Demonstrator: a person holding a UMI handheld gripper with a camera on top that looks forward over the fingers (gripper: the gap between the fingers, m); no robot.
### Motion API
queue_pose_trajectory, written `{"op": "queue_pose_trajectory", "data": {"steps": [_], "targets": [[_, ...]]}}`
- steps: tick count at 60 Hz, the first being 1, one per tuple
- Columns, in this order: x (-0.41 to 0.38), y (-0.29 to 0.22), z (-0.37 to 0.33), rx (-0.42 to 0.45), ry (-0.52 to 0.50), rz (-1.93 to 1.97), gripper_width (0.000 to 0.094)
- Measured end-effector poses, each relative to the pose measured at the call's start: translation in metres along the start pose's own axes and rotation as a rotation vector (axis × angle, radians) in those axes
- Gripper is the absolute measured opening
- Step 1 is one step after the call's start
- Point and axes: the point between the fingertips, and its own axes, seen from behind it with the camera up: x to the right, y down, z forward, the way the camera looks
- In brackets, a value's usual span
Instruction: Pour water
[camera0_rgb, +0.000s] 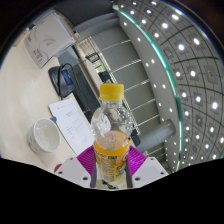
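Item 1: bottle. Clear plastic w/ yellow cap and yellow-orange liquid in lower part. Held upright between the gripper's two fingers; long axis vertical, cap pointing up and away from gripper. Appears lifted off the bench, not resting on it.

Item 2: gripper. Closed onto bottle's lower body, both pink pads pressing its sides; gap only as wide as the bottle.

Item 3: cup. White, open mouth up, standing on the bench to the left of the bottle and a bit lower, near but apart from it. Key relation for the pour: cup lies left of gripper, so bottle likely needs carrying left, then tipping neck toward the cup mouth (judgement only).

Item 4: paper sheet. Lies flat on bench btwn cup and bottle, partly behind bottle. Printed lines, too small to read.

Labels/brands: none legible on bottle or cup.

Progress est.: bottle in grasp, pour not yet begun; cap looks on, may need removal first.
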Motion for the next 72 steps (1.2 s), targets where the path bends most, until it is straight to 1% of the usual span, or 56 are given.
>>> {"op": "queue_pose_trajectory", "data": {"steps": [9, 15, 18, 23, 31, 39, 41, 46, 51, 54, 56, 61, 62, 65, 72], "targets": [[-0.013, 0.003, -0.005, 0.020, -0.109, 0.394, 0.0411], [-0.038, 0.015, 0.001, -0.004, -0.218, 0.655, 0.0410], [-0.051, 0.022, 0.004, -0.011, -0.268, 0.746, 0.0410], [-0.069, 0.034, 0.013, -0.011, -0.312, 0.830, 0.0410], [-0.100, 0.060, 0.027, -0.054, -0.357, 0.918, 0.0411], [-0.122, 0.082, 0.034, -0.092, -0.374, 0.976, 0.0411], [-0.120, 0.082, 0.033, -0.071, -0.365, 0.996, 0.0410], [-0.118, 0.087, 0.035, -0.075, -0.365, 1.021, 0.0428], [-0.118, 0.088, 0.034, -0.076, -0.355, 1.047, 0.0488], [-0.118, 0.091, 0.033, -0.095, -0.354, 1.053, 0.0531], [-0.119, 0.093, 0.031, -0.117, -0.353, 1.060, 0.0608], [-0.120, 0.098, 0.023, -0.171, -0.361, 1.098, 0.0859], [-0.119, 0.100, 0.021, -0.184, -0.361, 1.101, 0.0873], [-0.113, 0.101, 0.012, -0.200, -0.349, 1.102, 0.0850], [-0.090, 0.100, -0.025, -0.253, -0.301, 1.060, 0.0858]]}}
